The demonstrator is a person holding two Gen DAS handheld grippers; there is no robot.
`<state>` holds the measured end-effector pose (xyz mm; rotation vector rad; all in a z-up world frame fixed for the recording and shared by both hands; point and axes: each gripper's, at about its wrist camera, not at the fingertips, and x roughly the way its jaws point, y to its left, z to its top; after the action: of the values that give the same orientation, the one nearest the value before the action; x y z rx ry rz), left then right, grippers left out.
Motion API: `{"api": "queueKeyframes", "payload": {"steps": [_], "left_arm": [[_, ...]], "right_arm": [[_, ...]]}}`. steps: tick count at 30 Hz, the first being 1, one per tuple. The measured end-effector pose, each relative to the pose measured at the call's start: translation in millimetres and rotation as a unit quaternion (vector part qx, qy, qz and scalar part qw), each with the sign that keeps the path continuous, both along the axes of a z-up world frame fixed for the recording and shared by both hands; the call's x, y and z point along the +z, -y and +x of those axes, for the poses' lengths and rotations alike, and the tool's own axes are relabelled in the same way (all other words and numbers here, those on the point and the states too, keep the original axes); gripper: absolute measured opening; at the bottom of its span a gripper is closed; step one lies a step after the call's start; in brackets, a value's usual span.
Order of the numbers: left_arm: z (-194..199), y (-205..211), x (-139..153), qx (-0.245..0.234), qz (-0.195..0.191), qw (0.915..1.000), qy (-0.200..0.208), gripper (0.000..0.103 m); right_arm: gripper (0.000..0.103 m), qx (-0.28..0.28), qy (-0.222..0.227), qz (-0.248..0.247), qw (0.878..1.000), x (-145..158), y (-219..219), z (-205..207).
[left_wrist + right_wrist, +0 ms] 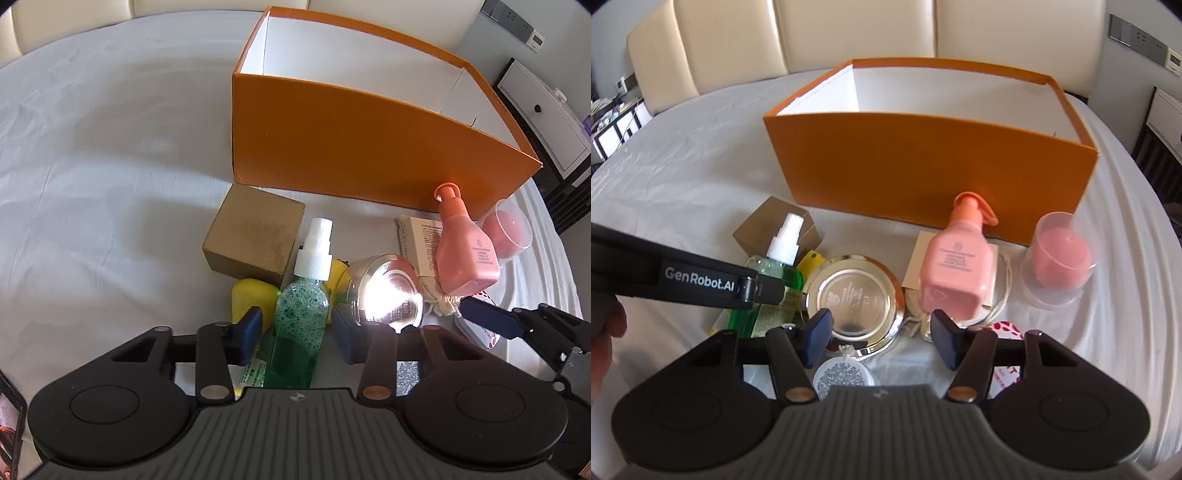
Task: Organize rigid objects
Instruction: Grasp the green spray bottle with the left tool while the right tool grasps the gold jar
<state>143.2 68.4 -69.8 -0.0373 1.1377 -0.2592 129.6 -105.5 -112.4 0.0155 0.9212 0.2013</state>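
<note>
An open orange box [351, 147] [923, 158] stands on the white tablecloth. In front of it lie a green spray bottle [301, 314] [775, 273], a brown cube box [255, 230] [764, 225], a shiny round jar [388, 291] [855, 295], a pink pump bottle [463, 243] [956, 266] and a clear cup with a pink insert [511, 229] [1060, 258]. My left gripper [299, 332] is open, its fingers on either side of the spray bottle. My right gripper [881, 341] is open, just before the jar and the pink bottle.
A yellow object [251, 295] lies under the spray bottle. A beige card with string [993, 280] lies under the pink bottle. A round labelled lid [842, 376] and a red-patterned white packet [1008, 328] lie near my right gripper. Cream chairs [849, 33] stand behind the table.
</note>
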Motion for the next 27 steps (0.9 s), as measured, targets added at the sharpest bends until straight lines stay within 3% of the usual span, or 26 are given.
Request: {"api": "queueKeyframes", "payload": {"steps": [8, 17, 24, 27], "left_arm": [[3.4, 2.2, -9.2, -0.006, 0.008, 0.9999, -0.012, 0.038], [8.4, -3.1, -16.4, 0.005, 0.0, 0.9998, -0.021, 0.038], [15.0, -9.4, -24.1, 0.011, -0.015, 0.9992, -0.036, 0.038], [18.9, -9.4, -27.9, 0.014, -0.017, 0.999, -0.04, 0.038]], "right_arm": [[0.059, 0.05, 0.007, -0.036, 0.998, -11.2, -23.2, 3.4], [0.061, 0.09, 0.024, -0.106, 0.99, -19.5, -54.8, 19.5], [0.072, 0.108, 0.036, -0.17, 0.979, -35.0, -74.4, 26.0], [0.071, 0.104, 0.038, -0.171, 0.979, -40.7, -73.9, 29.6]]}}
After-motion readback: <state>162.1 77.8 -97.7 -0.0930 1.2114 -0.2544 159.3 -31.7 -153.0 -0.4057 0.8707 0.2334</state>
